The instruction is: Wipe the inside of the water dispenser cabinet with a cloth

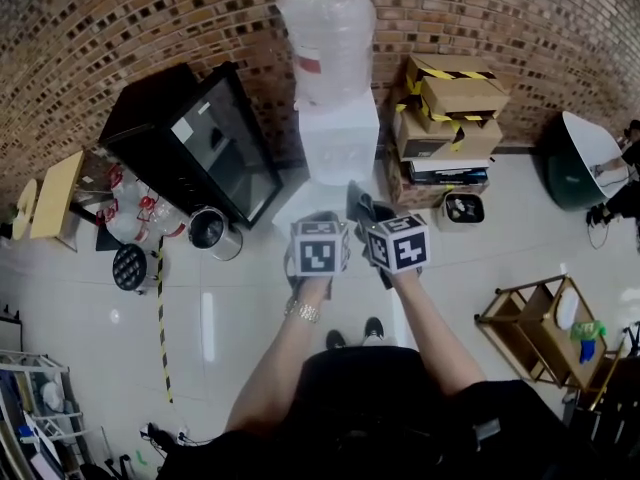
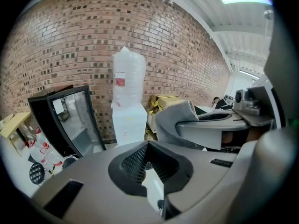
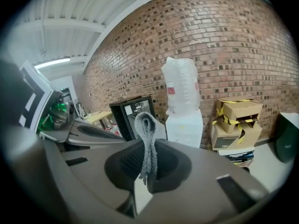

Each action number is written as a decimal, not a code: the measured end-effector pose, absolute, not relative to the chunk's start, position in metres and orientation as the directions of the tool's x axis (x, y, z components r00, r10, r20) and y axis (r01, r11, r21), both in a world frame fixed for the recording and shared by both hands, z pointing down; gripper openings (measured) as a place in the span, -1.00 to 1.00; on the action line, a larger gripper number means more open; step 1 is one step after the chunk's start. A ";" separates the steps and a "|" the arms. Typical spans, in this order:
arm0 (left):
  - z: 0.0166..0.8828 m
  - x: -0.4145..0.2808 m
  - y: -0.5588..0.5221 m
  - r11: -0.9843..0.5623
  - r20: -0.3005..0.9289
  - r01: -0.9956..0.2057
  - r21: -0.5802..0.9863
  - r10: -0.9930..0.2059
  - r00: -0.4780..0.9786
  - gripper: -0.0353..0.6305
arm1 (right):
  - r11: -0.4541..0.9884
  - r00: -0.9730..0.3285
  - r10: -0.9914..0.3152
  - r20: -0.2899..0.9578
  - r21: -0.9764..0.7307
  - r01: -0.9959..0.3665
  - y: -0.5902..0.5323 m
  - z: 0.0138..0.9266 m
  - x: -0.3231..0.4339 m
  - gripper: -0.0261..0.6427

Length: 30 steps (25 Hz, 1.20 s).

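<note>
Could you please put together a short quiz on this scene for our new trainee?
1. Which tool grips the grey cloth?
2. In the head view, what stands immediately to the right of the water dispenser? A. a black glass-door cabinet; B. stacked cardboard boxes; C. a wooden trolley.
3. True or false: the cloth is touching the water dispenser.

Key
1. The right tool: the cloth is pinched between its jaws.
2. B.
3. False: the cloth is held in the air, well short of the dispenser.
</note>
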<state>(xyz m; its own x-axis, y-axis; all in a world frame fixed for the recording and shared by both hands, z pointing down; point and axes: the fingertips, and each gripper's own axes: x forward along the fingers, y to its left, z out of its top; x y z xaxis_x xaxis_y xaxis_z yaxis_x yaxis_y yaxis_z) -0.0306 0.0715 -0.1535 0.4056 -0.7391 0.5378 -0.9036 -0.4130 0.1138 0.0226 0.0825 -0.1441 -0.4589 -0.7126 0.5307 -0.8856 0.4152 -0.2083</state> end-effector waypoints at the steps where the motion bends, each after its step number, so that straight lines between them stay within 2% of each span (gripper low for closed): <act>1: -0.154 -0.032 0.069 -0.407 0.541 -0.907 0.107 -0.742 0.396 -0.89 | 0.417 -0.460 -0.712 0.530 -0.209 -0.885 0.082 -0.144 0.023 -0.87; 30: -0.145 -0.012 0.073 -0.393 0.544 -0.911 0.121 -0.741 0.392 -0.89 | 0.443 -0.521 -0.658 0.543 -0.280 -0.852 0.084 -0.137 0.029 -0.87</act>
